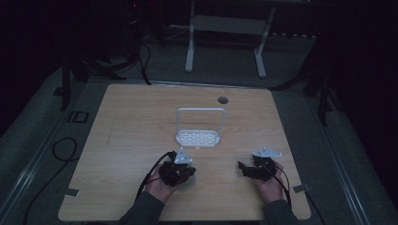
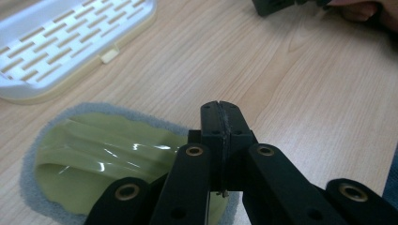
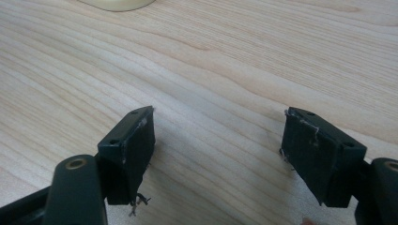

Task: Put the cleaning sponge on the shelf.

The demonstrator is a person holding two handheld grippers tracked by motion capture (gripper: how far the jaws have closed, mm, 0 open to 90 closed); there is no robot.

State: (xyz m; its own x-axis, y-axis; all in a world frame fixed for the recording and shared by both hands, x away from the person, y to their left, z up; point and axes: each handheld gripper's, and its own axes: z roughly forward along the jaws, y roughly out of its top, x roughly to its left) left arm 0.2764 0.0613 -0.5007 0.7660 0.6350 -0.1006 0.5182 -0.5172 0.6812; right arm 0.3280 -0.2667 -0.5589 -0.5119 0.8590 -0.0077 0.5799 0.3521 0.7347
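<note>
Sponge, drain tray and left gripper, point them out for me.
sponge (image 2: 101,157), left gripper view, its yellow-green top
drain tray (image 2: 61,40), left gripper view, its slotted floor
left gripper (image 2: 220,117), left gripper view, closed jaw tips

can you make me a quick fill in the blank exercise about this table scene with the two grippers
1. The left gripper has its jaws ____.
2. The right gripper has its jaws ____, with bare table between them.
3. Beside the left gripper lies a yellow-green sponge with a ____ fuzzy edge.
4. The white rack has a slotted base and stands near the ____ of the table.

Missing words: shut; open; grey; middle
</note>
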